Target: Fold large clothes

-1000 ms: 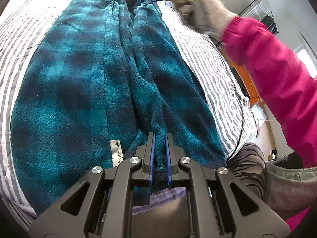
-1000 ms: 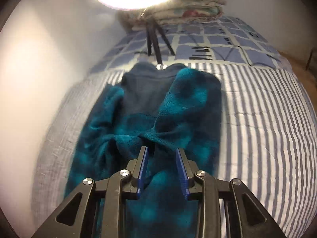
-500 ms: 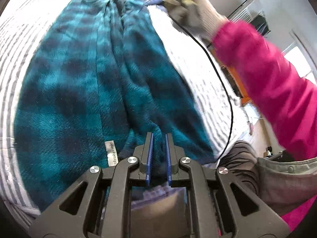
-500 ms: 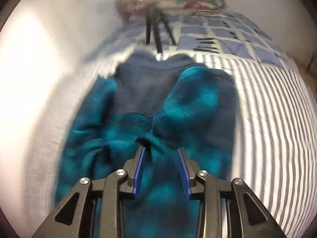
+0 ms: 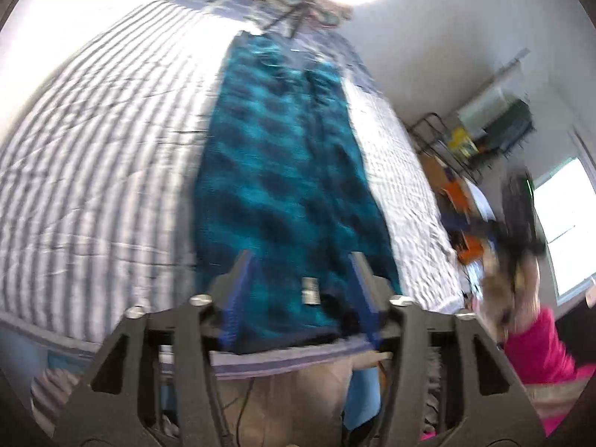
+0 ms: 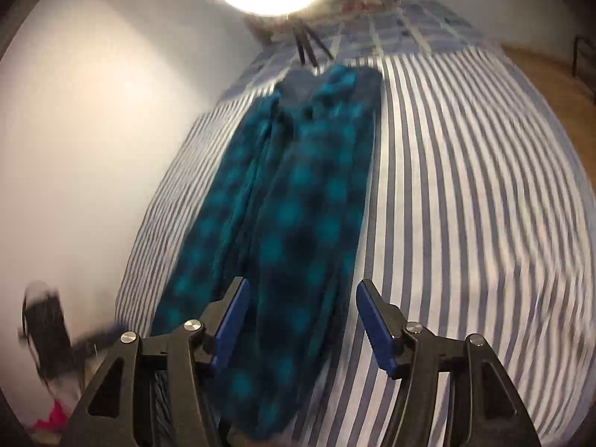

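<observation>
The teal plaid garment [image 5: 287, 186] lies lengthwise on the striped bed [image 5: 93, 171], folded into a long narrow strip. A lengthwise fold looks finished and the release is in hand: the left gripper [image 5: 303, 290] and the right gripper [image 6: 300, 320] both have their fingers spreading apart, the cloth seen between them but not pinched. The next move likely calls for gripping one end of the strip to fold it across. Only the left view shows the white label [image 5: 311, 290] near the hem and a pink sleeve [image 5: 536, 339]; the right shows the wall-side edge.
</observation>
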Tool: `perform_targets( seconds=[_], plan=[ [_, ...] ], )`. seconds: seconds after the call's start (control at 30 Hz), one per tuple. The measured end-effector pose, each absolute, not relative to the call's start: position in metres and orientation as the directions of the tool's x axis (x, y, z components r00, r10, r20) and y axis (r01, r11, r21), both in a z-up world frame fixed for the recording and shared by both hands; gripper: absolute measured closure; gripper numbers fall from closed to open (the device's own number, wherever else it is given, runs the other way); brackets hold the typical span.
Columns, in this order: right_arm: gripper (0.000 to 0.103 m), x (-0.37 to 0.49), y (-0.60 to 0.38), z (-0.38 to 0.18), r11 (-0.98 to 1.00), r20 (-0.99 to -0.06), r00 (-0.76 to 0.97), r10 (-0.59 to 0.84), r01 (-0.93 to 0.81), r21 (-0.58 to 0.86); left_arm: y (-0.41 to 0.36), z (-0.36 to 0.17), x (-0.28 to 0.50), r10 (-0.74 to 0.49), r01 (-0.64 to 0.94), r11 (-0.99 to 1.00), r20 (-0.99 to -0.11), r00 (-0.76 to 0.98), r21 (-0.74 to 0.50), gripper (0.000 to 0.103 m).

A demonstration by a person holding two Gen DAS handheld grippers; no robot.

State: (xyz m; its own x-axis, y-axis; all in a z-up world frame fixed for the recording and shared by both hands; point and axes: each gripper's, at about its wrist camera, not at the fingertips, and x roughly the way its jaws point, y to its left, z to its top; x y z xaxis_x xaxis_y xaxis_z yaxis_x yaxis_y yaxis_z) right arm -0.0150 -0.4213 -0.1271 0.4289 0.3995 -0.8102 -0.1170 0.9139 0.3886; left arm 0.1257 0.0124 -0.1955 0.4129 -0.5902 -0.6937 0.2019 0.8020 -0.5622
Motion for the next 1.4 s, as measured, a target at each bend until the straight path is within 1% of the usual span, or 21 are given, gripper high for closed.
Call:
perform_targets(
  seconds=[0.07,0.17,0.27,0.33,0.4,0.5,0.53,0.57,0.6,0.63,0.67,0.77,0.83,0.9,0.93,0.97,1.03,1.1,1.2,1.3,1.4],
  plan=[
    [0.032,-0.033,-0.417,-0.151,0.909,-0.821,0.398,0.41,-0.105,0.404,0.025,-0.211,0.132,-0.579,0.153,0.807,-0.712,0.396,-0.571,0.041],
    [0.032,-0.052,-0.413,-0.193,0.875,-0.818,0.333,0.468,-0.045,0.482,0.038,-0.241,0.14,-0.562,0.069,0.812,-0.745,0.36,-0.579,0.041],
    [0.03,-0.068,-0.411,-0.222,0.811,-0.775,0.296,0.558,0.003,0.585,0.044,-0.271,0.142,-0.62,-0.007,0.759,-0.727,0.295,-0.651,0.041],
    [0.03,-0.079,-0.407,-0.235,0.759,-0.73,0.275,0.625,0.004,0.651,0.04,-0.287,0.139,-0.651,-0.012,0.737,-0.714,0.255,-0.676,0.041],
    [0.031,-0.084,-0.401,-0.244,0.741,-0.713,0.259,0.651,-0.011,0.672,0.032,-0.296,0.138,-0.657,-0.001,0.737,-0.716,0.235,-0.676,0.041],
    [0.037,-0.086,-0.392,-0.252,0.722,-0.695,0.241,0.677,-0.037,0.69,0.019,-0.305,0.132,-0.678,0.022,0.722,-0.702,0.217,-0.691,0.043],
    [0.042,-0.086,-0.388,-0.254,0.717,-0.691,0.232,0.685,-0.046,0.695,0.014,-0.307,0.131,-0.681,0.031,0.721,-0.7,0.218,-0.692,0.057],
    [0.055,-0.085,-0.384,-0.255,0.714,-0.689,0.225,0.689,-0.051,0.698,0.011,-0.307,0.129,-0.678,0.039,0.726,-0.704,0.211,-0.687,0.074],
    [0.065,-0.083,-0.381,-0.256,0.709,-0.685,0.214,0.696,-0.053,0.704,0.008,-0.307,0.129,-0.672,0.048,0.732,-0.71,0.213,-0.679,0.078],
    [0.072,-0.083,-0.378,-0.255,0.712,-0.689,0.21,0.693,-0.056,0.7,0.007,-0.303,0.129,-0.671,0.054,0.734,-0.709,0.218,-0.677,0.086],
    [0.078,-0.083,-0.375,-0.25,0.732,-0.708,0.209,0.675,-0.069,0.678,0.007,-0.298,0.128,-0.672,0.065,0.733,-0.706,0.224,-0.677,0.089],
    [0.086,-0.09,-0.376,-0.226,0.757,-0.728,0.212,0.652,-0.119,0.642,0.008,-0.274,0.121,-0.692,0.091,0.712,-0.674,0.259,-0.696,0.091],
    [0.087,-0.092,-0.383,-0.207,0.767,-0.731,0.238,0.64,-0.131,0.629,0.011,-0.26,0.113,-0.707,0.107,0.694,-0.645,0.291,-0.712,0.092],
    [0.088,-0.095,-0.389,-0.199,0.771,-0.728,0.263,0.633,-0.129,0.623,0.01,-0.265,0.112,-0.709,0.093,0.689,-0.64,0.296,-0.719,0.092],
    [0.088,-0.096,-0.391,-0.202,0.77,-0.726,0.27,0.633,-0.123,0.626,0.01,-0.27,0.112,-0.704,0.086,0.694,-0.648,0.291,-0.715,0.092],
    [0.088,-0.099,-0.392,-0.207,0.771,-0.727,0.27,0.631,-0.116,0.626,0.008,-0.282,0.112,-0.683,0.072,0.717,-0.677,0.274,-0.694,0.092],
    [0.088,-0.101,-0.387,-0.231,0.792,-0.762,0.232,0.605,-0.083,0.604,0.002,-0.301,0.114,-0.637,0.057,0.762,-0.729,0.25,-0.646,0.092],
    [0.088,-0.101,-0.384,-0.248,0.812,-0.786,0.212,0.58,-0.067,0.581,0.003,-0.306,0.115,-0.642,0.043,0.755,-0.725,0.25,-0.654,0.092],
    [0.088,-0.099,-0.391,-0.249,0.783,-0.762,0.207,0.614,-0.04,0.62,0.011,-0.291,0.113,-0.655,0.058,0.744,-0.71,0.258,-0.665,0.092],
    [0.088,-0.099,-0.403,-0.237,0.728,-0.706,0.22,0.673,-0.03,0.685,0.01,-0.267,0.113,-0.667,0.094,0.734,-0.688,0.286,-0.673,0.092],
    [0.088,-0.098,-0.414,-0.22,0.63,-0.605,0.257,0.754,-0.021,0.776,0.01,-0.244,0.118,-0.689,0.109,0.71,-0.654,0.311,-0.696,0.092]
  ],
)
